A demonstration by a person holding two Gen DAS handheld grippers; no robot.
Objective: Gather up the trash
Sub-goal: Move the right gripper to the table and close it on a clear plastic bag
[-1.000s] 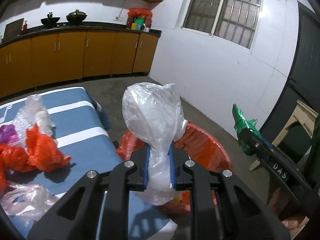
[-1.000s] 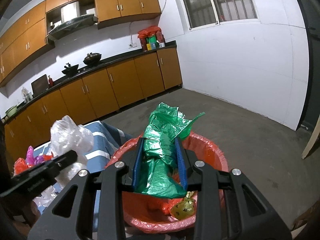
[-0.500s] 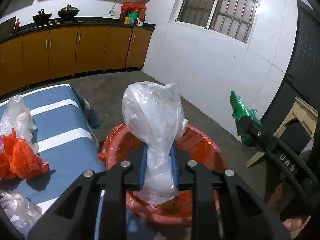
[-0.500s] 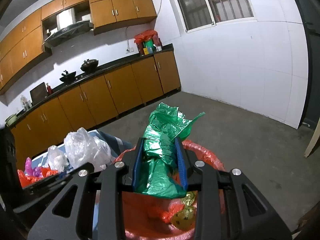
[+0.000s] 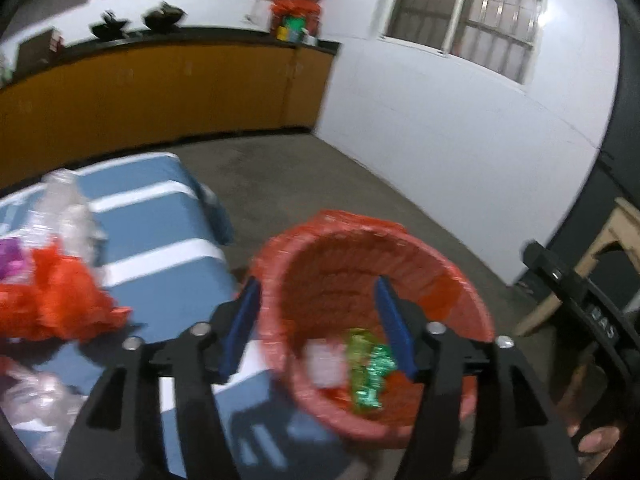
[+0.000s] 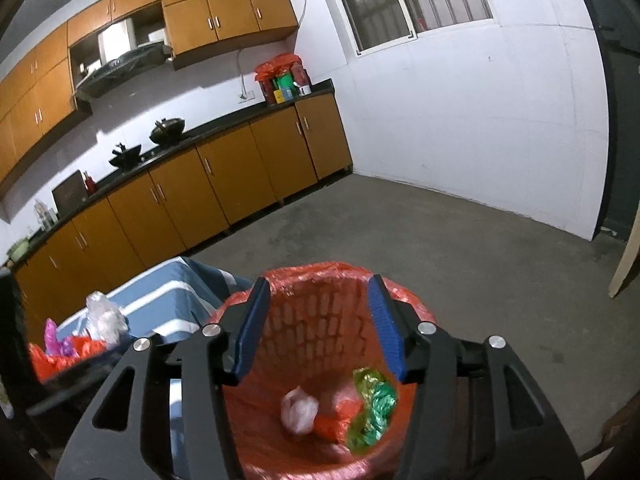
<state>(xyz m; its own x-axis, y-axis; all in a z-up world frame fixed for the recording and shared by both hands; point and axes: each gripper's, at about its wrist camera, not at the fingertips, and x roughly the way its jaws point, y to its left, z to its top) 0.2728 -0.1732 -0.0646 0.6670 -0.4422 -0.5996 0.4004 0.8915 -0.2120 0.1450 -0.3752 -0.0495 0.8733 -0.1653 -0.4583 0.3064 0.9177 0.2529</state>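
A red basket lined with a red bag (image 5: 440,280) (image 6: 320,344) stands on the floor beside the blue striped table (image 5: 168,248). Inside lie a clear plastic bag (image 6: 299,408) (image 5: 324,364), a green bag (image 6: 372,412) (image 5: 370,376) and red scraps. My left gripper (image 5: 316,320) hangs over the basket, its jaws opening with nothing between them. My right gripper (image 6: 316,320) is above the basket too, jaws opening and empty. On the table lie more bags: orange (image 5: 60,304), clear (image 5: 68,208) and purple (image 5: 10,256).
Orange kitchen cabinets (image 6: 224,184) run along the back wall under a dark counter with pots. A white wall with a barred window (image 5: 472,16) is to the right. A wooden stool (image 5: 600,256) stands at far right. Bare concrete floor (image 6: 460,248) surrounds the basket.
Both grippers let go: the clear bag fell from the left and the green bag from the right, and both now lie in the basket. The jaws spread apart.
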